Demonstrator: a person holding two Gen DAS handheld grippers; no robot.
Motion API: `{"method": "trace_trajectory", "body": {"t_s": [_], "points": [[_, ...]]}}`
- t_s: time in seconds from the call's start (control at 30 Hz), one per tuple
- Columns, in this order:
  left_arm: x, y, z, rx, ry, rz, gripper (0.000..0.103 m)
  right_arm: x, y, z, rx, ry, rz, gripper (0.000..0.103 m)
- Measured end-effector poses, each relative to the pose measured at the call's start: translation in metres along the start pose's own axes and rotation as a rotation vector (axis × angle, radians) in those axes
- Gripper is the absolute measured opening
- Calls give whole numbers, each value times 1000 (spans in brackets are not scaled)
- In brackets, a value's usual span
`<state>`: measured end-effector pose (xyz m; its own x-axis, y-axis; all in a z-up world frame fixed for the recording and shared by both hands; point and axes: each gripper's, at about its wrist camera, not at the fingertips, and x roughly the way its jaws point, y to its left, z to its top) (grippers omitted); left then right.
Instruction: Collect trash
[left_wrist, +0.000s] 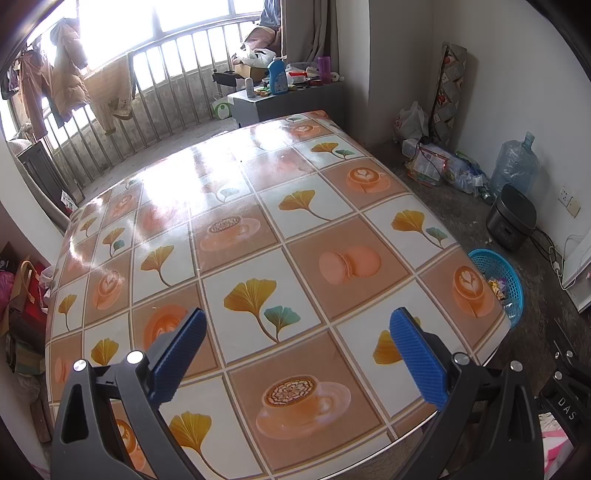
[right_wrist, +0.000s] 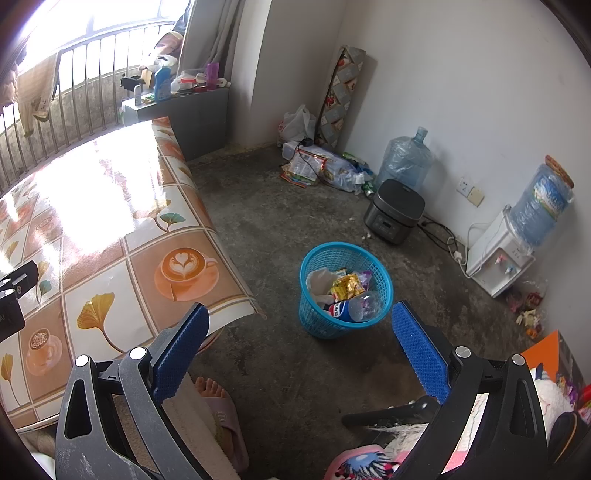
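A blue plastic basket (right_wrist: 345, 291) stands on the concrete floor right of the table. It holds a yellow wrapper (right_wrist: 347, 286), a clear plastic bottle (right_wrist: 364, 306), a white crumpled bag and other trash. Its rim also shows past the table's right edge in the left wrist view (left_wrist: 511, 273). My right gripper (right_wrist: 297, 354) is open and empty, above the floor just in front of the basket. My left gripper (left_wrist: 295, 354) is open and empty, above the near part of the table (left_wrist: 258, 221), which has a patterned oilcloth.
A rice cooker (right_wrist: 393, 210), a water jug (right_wrist: 404, 160) and a water dispenser (right_wrist: 502, 254) stand along the right wall with cables. Bags and packets (right_wrist: 317, 166) lie in the far corner. A slippered foot (right_wrist: 218, 410) is by the table. A railing (left_wrist: 147, 81) runs behind.
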<state>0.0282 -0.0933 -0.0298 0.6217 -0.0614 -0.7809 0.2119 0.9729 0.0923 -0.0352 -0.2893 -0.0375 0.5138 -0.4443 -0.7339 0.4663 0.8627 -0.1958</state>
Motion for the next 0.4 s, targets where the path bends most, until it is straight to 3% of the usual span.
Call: {"method": "trace_trajectory", "body": {"t_s": [0.4], "points": [[1,0,-6,2,13,-6,97,0,0,0,0,0,-1,95]]}}
